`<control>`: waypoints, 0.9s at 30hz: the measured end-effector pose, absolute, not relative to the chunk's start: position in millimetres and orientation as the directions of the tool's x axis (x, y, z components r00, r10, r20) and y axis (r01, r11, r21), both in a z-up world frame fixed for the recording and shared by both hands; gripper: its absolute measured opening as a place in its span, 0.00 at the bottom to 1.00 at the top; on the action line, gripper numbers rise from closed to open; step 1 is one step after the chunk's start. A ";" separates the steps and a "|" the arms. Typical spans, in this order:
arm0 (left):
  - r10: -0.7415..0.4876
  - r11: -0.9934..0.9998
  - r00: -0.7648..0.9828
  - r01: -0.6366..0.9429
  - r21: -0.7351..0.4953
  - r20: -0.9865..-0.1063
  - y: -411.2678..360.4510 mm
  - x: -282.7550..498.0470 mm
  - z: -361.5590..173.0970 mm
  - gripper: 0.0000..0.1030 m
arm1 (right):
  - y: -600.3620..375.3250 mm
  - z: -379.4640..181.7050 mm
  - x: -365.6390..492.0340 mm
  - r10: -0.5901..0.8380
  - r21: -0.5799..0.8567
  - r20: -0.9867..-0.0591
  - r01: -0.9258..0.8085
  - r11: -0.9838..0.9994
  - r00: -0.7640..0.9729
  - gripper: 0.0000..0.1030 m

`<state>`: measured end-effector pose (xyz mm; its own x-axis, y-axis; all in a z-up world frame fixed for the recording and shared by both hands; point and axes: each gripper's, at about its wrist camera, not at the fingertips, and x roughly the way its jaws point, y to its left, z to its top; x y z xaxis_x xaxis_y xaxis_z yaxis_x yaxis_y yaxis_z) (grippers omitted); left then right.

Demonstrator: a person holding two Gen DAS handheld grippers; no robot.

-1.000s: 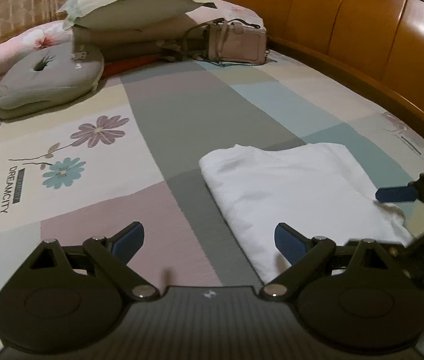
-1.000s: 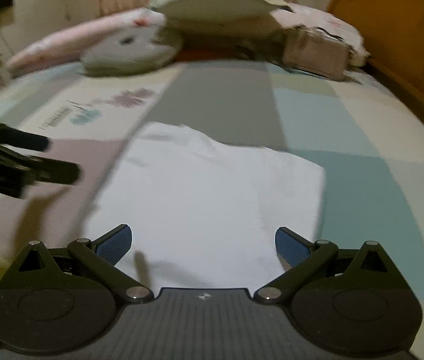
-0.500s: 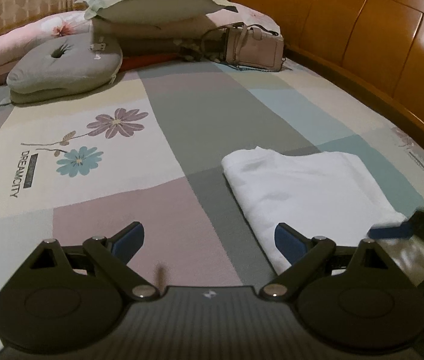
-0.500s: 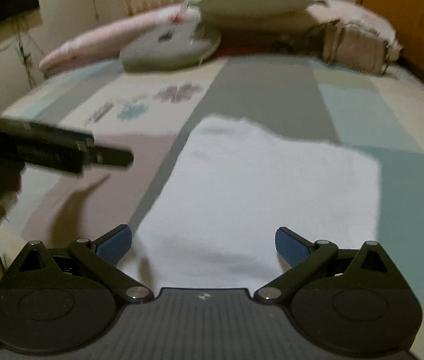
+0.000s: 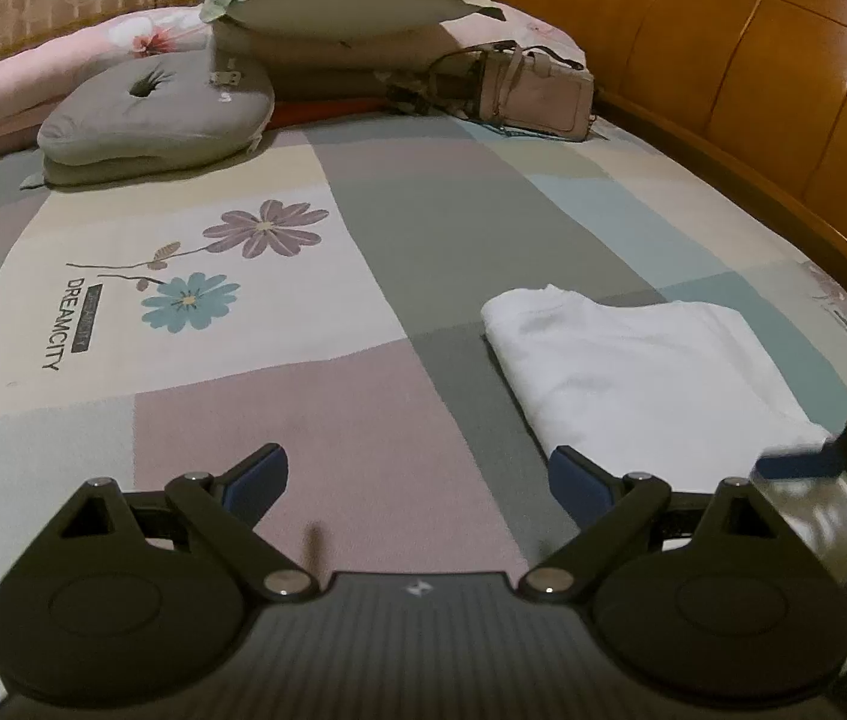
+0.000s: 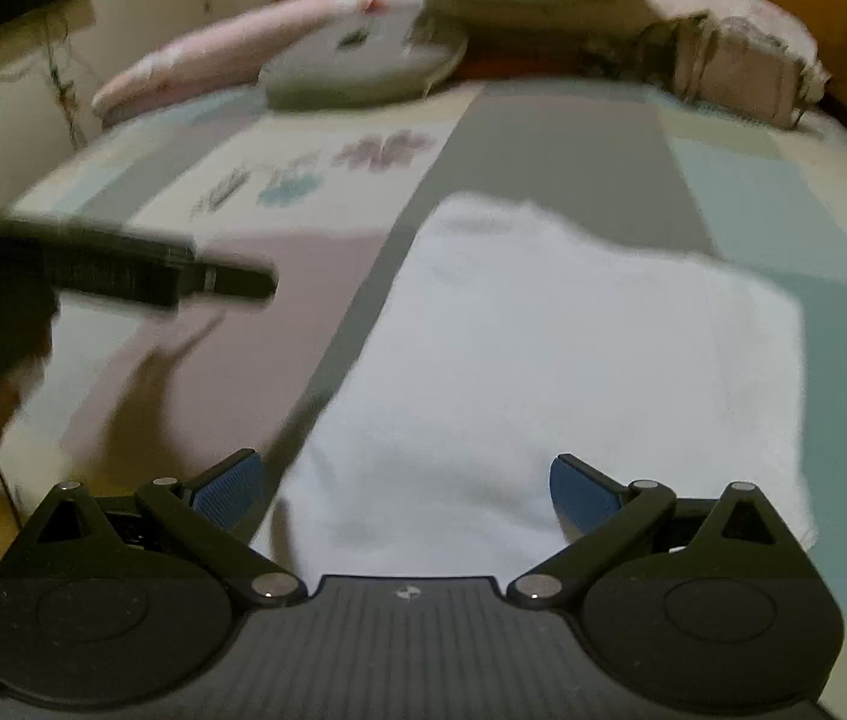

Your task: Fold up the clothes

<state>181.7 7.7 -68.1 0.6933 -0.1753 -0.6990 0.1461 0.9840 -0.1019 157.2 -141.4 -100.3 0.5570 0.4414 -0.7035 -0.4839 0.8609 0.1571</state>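
Observation:
A white garment (image 5: 651,372) lies folded into a flat rectangle on the patchwork bedspread (image 5: 363,276). My left gripper (image 5: 417,483) is open and empty, held over the bedspread just left of the garment's near corner. In the right wrist view the same white garment (image 6: 555,372) fills the middle, and my right gripper (image 6: 405,489) hangs open and empty above its near edge. The left gripper shows there as a blurred black bar (image 6: 123,267) at the left. A blurred blue pad of the right gripper (image 5: 801,465) shows at the right edge of the left wrist view.
At the head of the bed lie a grey cushion (image 5: 153,114), a stack of pillows (image 5: 333,6), a pink quilt (image 5: 63,66) and a pale pink handbag (image 5: 534,93). A wooden bed frame (image 5: 783,84) runs along the right side.
Both grippers have drawn back from the folded garment toward the near edge of the bed and stayed open. The garment lies still.

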 end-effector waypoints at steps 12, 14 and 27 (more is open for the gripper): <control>-0.182 0.983 0.684 0.143 -0.114 -0.707 4.8 185.9 -72.9 0.91 | -180.5 -99.3 200.1 0.366 0.139 -0.692 -0.382 0.914 0.622 1.00; -0.200 0.979 0.684 0.165 -0.119 -0.702 1.0 184.5 -71.3 0.91 | -185.3 -108.6 214.8 0.366 0.160 -0.708 -0.368 0.916 0.604 1.00; -0.436 0.899 0.588 0.245 -0.364 -0.681 -11.6 195.0 -83.5 0.91 | -285.3 -116.2 219.4 0.475 0.470 -0.691 -0.160 0.868 0.545 1.00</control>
